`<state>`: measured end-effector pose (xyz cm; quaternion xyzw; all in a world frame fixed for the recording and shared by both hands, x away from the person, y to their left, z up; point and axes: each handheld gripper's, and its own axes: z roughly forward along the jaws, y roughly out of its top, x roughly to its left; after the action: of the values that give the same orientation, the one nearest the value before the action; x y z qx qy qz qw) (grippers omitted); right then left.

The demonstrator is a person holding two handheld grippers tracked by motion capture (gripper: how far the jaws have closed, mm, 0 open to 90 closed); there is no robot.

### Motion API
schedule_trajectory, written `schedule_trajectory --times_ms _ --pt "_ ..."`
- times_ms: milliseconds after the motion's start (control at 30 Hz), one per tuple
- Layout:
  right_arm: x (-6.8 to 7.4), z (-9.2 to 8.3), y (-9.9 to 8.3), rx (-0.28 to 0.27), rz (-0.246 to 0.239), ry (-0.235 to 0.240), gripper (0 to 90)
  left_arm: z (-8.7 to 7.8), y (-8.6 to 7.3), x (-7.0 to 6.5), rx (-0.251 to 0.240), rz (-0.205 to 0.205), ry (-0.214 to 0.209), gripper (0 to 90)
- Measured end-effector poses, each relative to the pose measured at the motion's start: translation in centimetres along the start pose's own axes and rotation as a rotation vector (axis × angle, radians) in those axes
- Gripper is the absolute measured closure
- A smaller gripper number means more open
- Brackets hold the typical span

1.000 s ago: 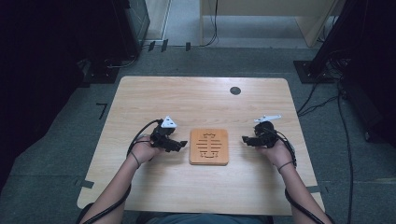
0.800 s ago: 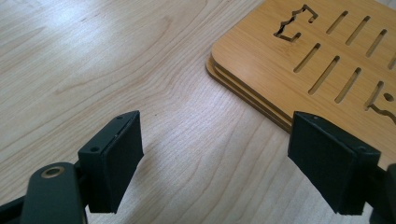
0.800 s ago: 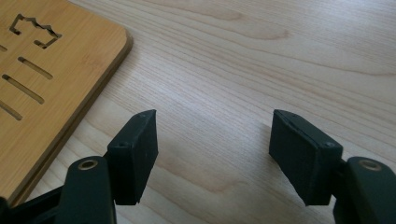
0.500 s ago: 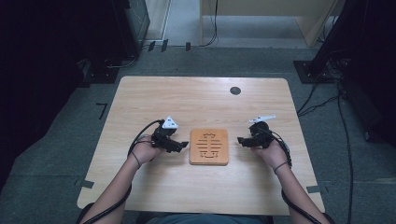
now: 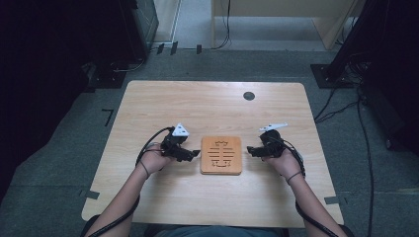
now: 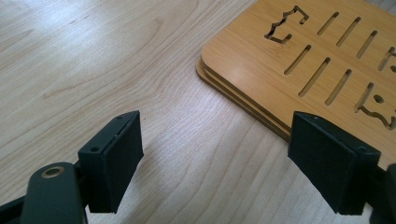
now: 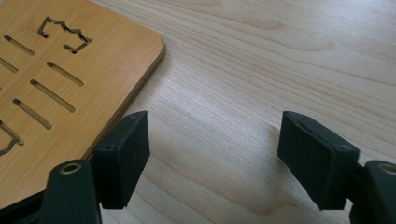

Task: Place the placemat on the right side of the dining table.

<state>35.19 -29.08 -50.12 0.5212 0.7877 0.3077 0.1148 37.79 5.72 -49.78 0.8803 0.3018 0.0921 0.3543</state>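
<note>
Board (image 5: 221, 155): thin, flat, rigid wood with slots and crown shapes cut through; two stacked layers visible along the edge in the left gripper view (image 6: 243, 95). Probably light, stiff, smooth on top, so likely to slide on the table (image 5: 207, 103) if pushed from one side only. Best taken by the edges, one jaw under and one over, or pinched from both sides at once; slots too narrow for the pads.

Lies flat, at the near middle of the table, square to its front edge.

Left gripper (image 5: 190, 155): just beside the board's left edge, nearly touching, jaws wide with nothing between; one pad (image 6: 327, 163) over the board's edge, the other over bare table.

Right gripper (image 5: 252, 150): near the board's right edge, slightly apart, jaws wide and just been opening, nothing between them; board corner (image 7: 70, 70) left of the nearer pad (image 7: 123, 156).
</note>
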Motion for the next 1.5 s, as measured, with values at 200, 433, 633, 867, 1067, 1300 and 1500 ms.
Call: schedule_trajectory --times_ms 200,433,633,867,1067,1300,1500 --pt "0.4 0.2 0.1 -0.009 -0.001 0.008 21.8 0.0 0.2 0.0 -0.014 -0.018 0.002 17.1" --pt "1.1 0.7 0.1 -0.014 -0.021 0.004 20.4 0.1 0.1 -0.1 -0.001 -0.018 -0.002 17.2" --pt "1.4 0.8 0.2 -0.018 -0.021 0.003 20.3 0.2 0.1 -0.1 0.006 -0.014 -0.008 17.2" --pt "1.8 1.1 0.2 -0.017 -0.037 0.005 19.8 0.6 0.1 -0.4 0.015 -0.005 -0.013 17.2" --pt "2.0 1.1 0.2 -0.015 -0.062 0.001 20.0 0.6 0.1 -0.4 0.016 -0.012 -0.010 17.2" --pt "2.1 1.0 0.3 -0.034 -0.098 -0.016 20.2 0.3 0.2 -0.2 -0.012 -0.018 0.003 17.2" --pt "2.3 1.1 0.3 -0.030 -0.104 -0.012 19.8 0.4 0.0 0.0 0.019 -0.024 0.007 17.2"
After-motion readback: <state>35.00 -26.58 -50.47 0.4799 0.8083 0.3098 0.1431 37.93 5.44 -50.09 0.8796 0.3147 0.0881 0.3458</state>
